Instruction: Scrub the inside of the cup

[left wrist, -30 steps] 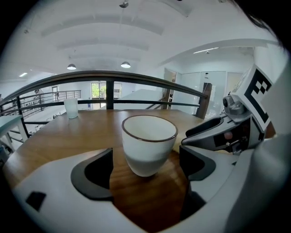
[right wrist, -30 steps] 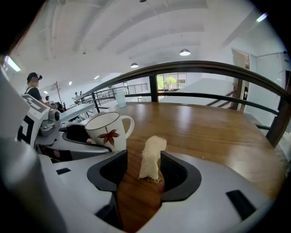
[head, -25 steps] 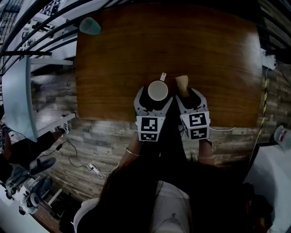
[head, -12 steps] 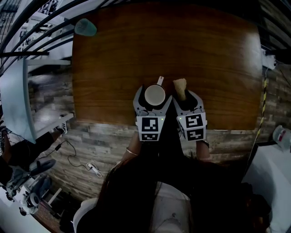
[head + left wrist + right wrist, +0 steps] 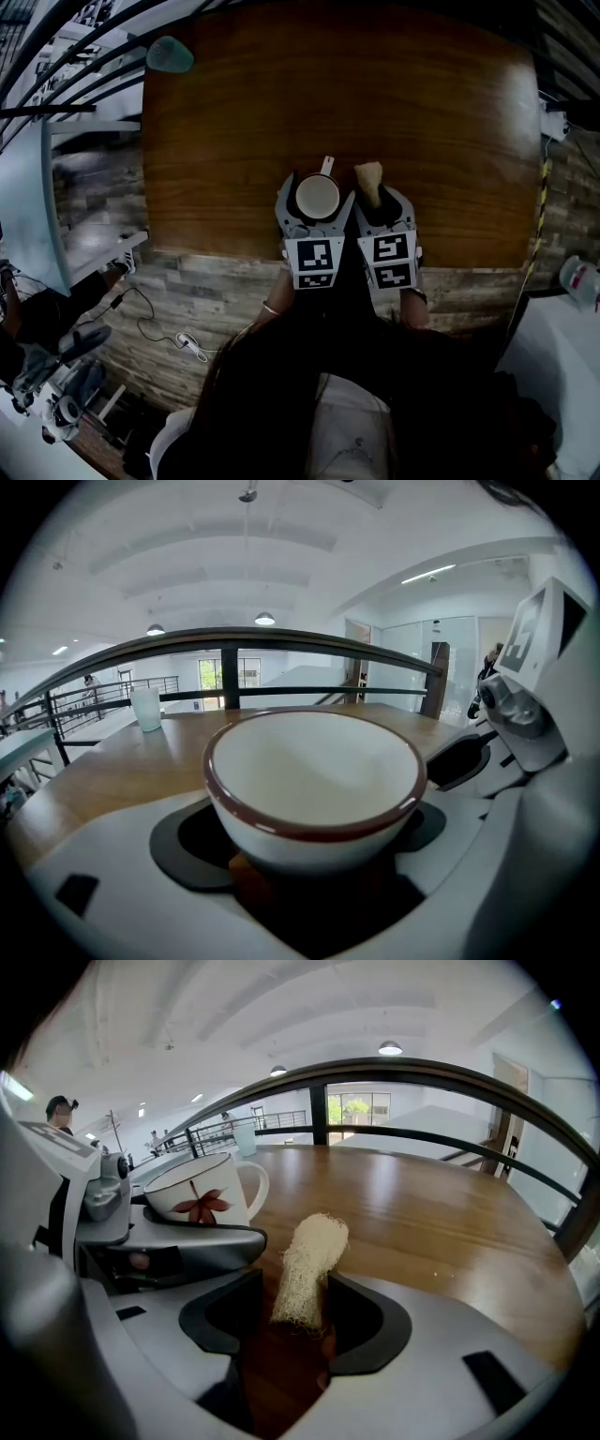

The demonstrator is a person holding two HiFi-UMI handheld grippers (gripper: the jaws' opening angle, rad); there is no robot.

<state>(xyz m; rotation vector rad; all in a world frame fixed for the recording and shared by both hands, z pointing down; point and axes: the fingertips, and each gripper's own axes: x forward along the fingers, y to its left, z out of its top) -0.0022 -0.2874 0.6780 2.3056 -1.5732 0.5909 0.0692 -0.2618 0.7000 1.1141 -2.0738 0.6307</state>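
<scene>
A white cup [image 5: 318,196] with a brown rim and a red flower print [image 5: 202,1199] sits between the jaws of my left gripper [image 5: 317,208], which is shut on its sides. In the left gripper view the cup's [image 5: 314,780] inside looks white and bare. My right gripper [image 5: 379,201] is shut on a pale loofah scrubber [image 5: 369,176], which sticks out past the jaws [image 5: 309,1269]. The scrubber is just right of the cup and outside it. Both grippers are side by side near the table's front edge.
The brown wooden table [image 5: 422,103] stretches away behind the grippers. A pale green tumbler [image 5: 169,54] stands at its far left corner, also seen as the tumbler [image 5: 145,708] in the left gripper view. A dark railing [image 5: 422,1077] runs past the far edge.
The right gripper with the scrubber has drawn closer to the left gripper. The cup has shifted slightly toward the table's front edge in the left gripper's hold.
</scene>
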